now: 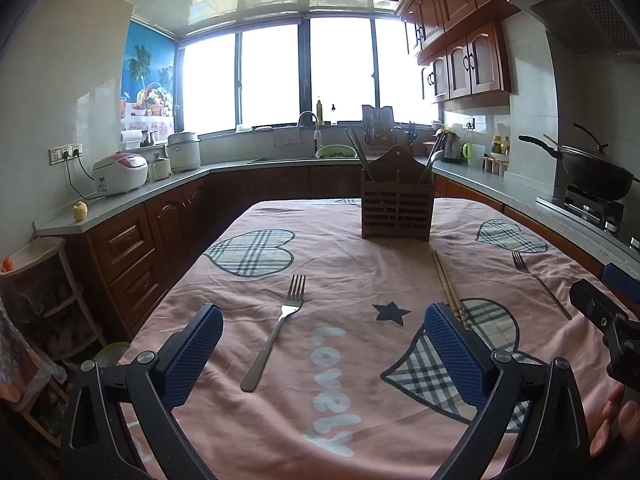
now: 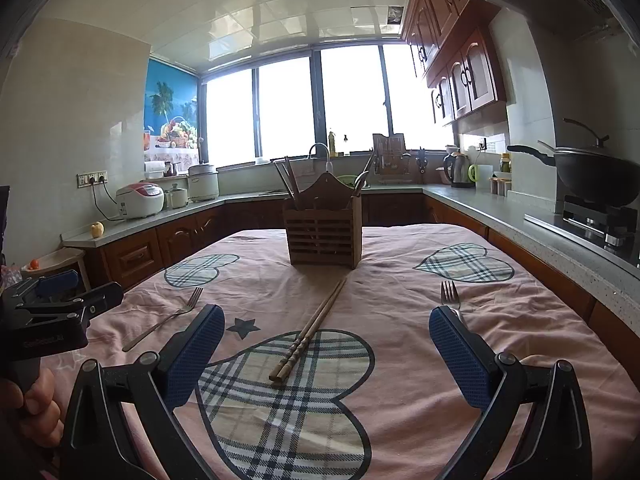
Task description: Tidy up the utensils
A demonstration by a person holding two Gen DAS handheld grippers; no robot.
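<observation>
A wooden utensil holder stands at the far middle of the table, with chopsticks and a ladle in it. A steel fork lies on the pink cloth, between the fingers of my open, empty left gripper. A pair of wooden chopsticks lies between the fingers of my open, empty right gripper. A second fork lies by the right gripper's right finger, its handle hidden behind it.
The table has a pink cloth with plaid hearts. Kitchen counters run around it: rice cookers on the left, a sink at the back, a wok on a stove on the right.
</observation>
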